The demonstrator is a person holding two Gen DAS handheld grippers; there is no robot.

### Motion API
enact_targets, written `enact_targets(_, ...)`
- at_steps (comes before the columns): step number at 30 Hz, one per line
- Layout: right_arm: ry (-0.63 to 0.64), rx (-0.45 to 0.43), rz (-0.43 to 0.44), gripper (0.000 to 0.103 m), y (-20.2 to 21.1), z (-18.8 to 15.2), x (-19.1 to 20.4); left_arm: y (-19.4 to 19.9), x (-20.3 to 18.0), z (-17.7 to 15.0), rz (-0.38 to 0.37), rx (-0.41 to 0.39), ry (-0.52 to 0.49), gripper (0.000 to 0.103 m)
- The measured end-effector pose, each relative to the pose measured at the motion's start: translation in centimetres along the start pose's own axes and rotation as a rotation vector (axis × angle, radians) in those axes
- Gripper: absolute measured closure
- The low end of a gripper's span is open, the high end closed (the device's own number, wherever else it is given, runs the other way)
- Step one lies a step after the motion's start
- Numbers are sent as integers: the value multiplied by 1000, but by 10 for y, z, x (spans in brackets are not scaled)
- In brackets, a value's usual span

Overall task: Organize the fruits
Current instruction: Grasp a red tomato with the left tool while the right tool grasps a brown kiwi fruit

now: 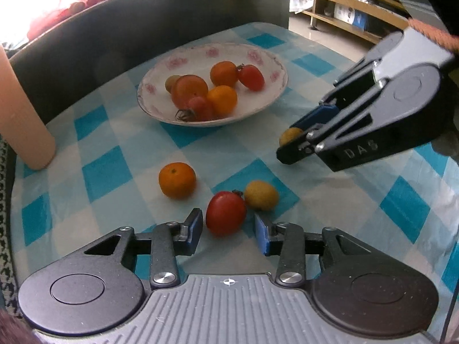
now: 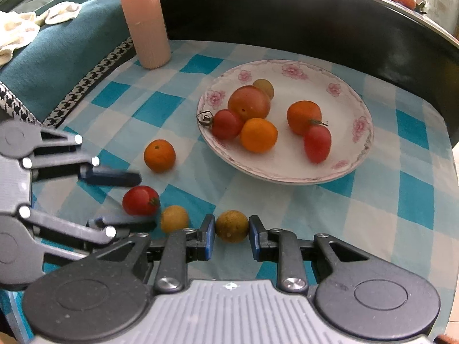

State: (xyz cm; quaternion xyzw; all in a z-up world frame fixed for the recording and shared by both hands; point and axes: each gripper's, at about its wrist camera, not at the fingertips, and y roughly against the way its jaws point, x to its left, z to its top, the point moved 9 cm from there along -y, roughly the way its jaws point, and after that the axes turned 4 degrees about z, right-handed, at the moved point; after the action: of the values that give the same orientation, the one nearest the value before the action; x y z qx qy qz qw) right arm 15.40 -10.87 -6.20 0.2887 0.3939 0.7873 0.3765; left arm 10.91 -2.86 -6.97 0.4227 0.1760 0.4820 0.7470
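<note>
A: Nearest the left gripper (image 1: 228, 229), a red tomato (image 1: 225, 213) is sitting on the table (image 1: 358, 200) between its jaws; they are standing wide, neither pad touching the skin yet; I judge it light, smooth and easily bruised, so the hold should go across its widest middle, gently.

B: And the right gripper (image 2: 231, 237) is bracketing a dull yellow-brown fruit (image 2: 231, 226); its jaws are narrow, the blue pads touching or nearly touching each side; whether it is truly pinched or lifted I cannot tell; it looks small, round and firm, likely to roll if squeezed off-centre.

A: Both tools are angling low, almost level with the checked cloth; the left one is pointing toward the plate (image 1: 266, 57), the right one coming in from its side.

B: Just beyond the tomato, a second yellow fruit (image 1: 261, 195) is lying close against it; a small orange (image 1: 177, 180) is resting apart, to the left.

A: Farther off, the plate is already holding several oranges and tomatoes; a pink ribbed cylinder (image 2: 143, 20) is standing behind, near the table's edge.
</note>
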Motion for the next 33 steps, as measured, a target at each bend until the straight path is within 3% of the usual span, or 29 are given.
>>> enact_targets(4, -5, 2, -8, 62, 0, -2, -5, -3, -1, 5, 6, -4, 5, 57)
enact_targets(9, 10, 6, -4, 62, -2, -2, -2, -2, 0, 3, 4, 0, 35, 66)
enact_targets(21, 78, 12, -28, 62, -1, -9, 2, 9, 3, -1, 29, 12, 49, 66)
enact_targets(33, 120, 13, -76, 62, 17, -47, 25, 18, -7, -23, 38, 17, 48, 65)
